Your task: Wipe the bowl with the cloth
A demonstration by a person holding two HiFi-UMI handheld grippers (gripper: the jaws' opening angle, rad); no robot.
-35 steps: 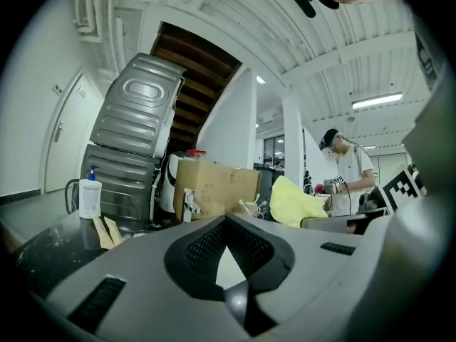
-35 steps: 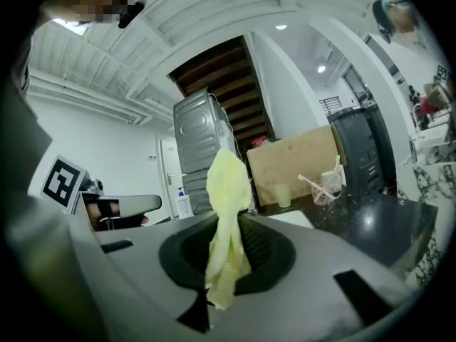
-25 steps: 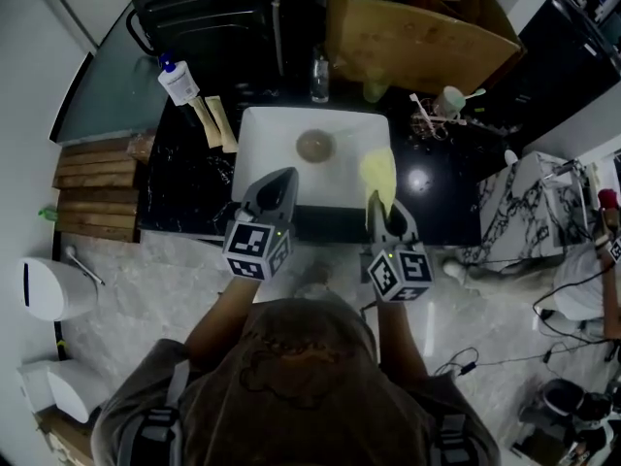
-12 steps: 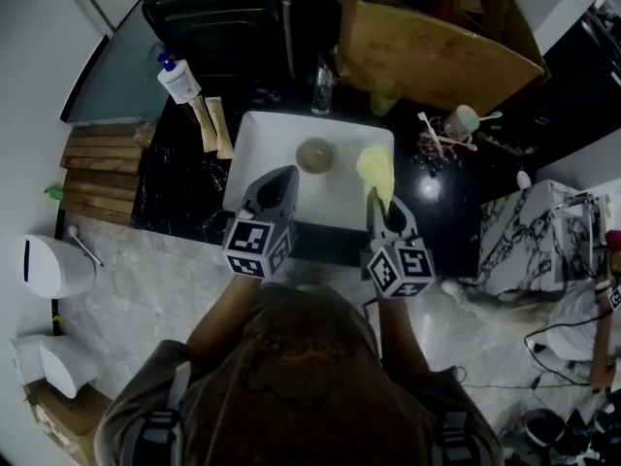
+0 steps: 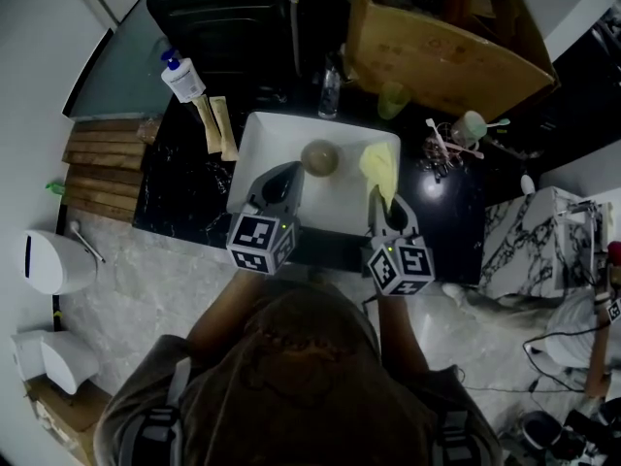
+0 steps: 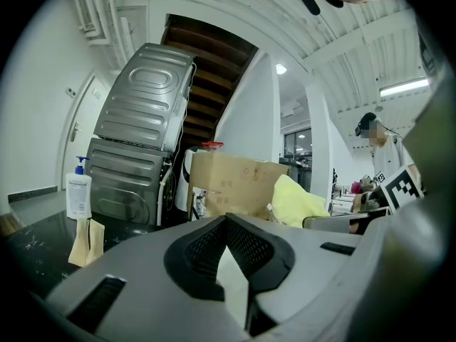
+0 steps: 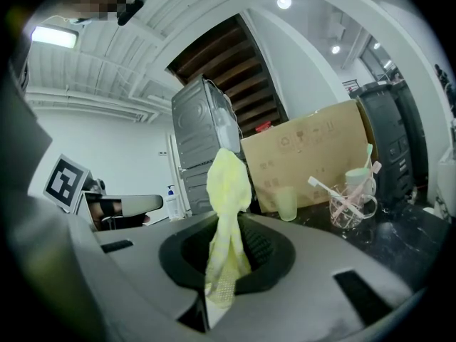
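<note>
Black worktop point(image 5: 189, 184): carries all items below.

Grey ribbed metal casing point(image 6: 139, 141): stands beyond the worktop's far edge, leaning.

Cardboard box point(image 5: 437, 51): at the far right corner of the worktop, open at the top.

White rectangular sink point(image 5: 254, 139): set in the middle of the worktop, reaching to its near edge.

Left gripper point(image 5: 283, 175): over the near left corner of the sink. Jaws closed tip to tip, nothing between them.

Right gripper point(image 5: 378, 200): over the sink's near edge, towards its right corner. Jaws clamped on the lower end of the yellow cloth point(image 5: 378, 166). The cloth stands up out of the jaws and its loose end hangs over the right part of the sink.

Bowl point(image 5: 319, 157): inside the sink, near the middle of its far edge, upright. It sits just left of the cloth in the head view. Neither gripper touches it.

Pump bottle point(image 5: 182, 78): at the far left corner of the worktop, white with a blue top.

Two tan packets point(image 5: 215, 126): along the sink's left edge, side by side.

Glass mug of toothbrushes point(image 7: 350, 209): on the worktop right of the sink.

Green cup point(image 5: 390, 99): at the foot of the box, beyond the sink's far right corner.
</note>
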